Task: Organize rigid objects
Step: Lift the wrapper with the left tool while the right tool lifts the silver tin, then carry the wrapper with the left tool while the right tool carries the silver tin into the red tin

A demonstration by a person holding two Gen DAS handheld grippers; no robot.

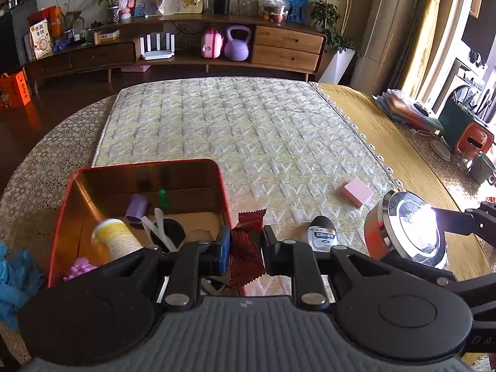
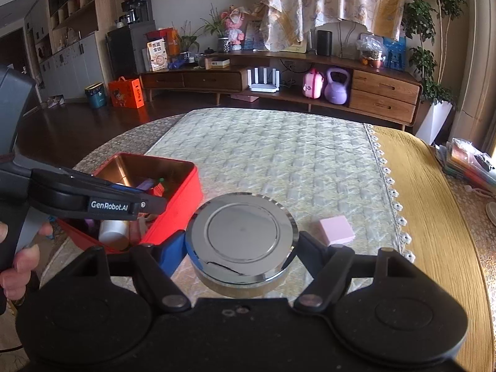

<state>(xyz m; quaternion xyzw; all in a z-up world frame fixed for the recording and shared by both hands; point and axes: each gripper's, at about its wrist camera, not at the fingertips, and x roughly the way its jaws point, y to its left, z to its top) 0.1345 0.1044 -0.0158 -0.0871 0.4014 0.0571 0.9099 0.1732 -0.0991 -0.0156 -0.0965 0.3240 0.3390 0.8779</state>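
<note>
Right of the red tin (image 2: 173,214), your right gripper (image 2: 241,241) clamps the chrome-lidded jar (image 2: 245,232) by its sides, clear of the cloth; your left gripper (image 1: 246,245), nearer the tin, pinches a red wrapper (image 1: 248,241).
</note>
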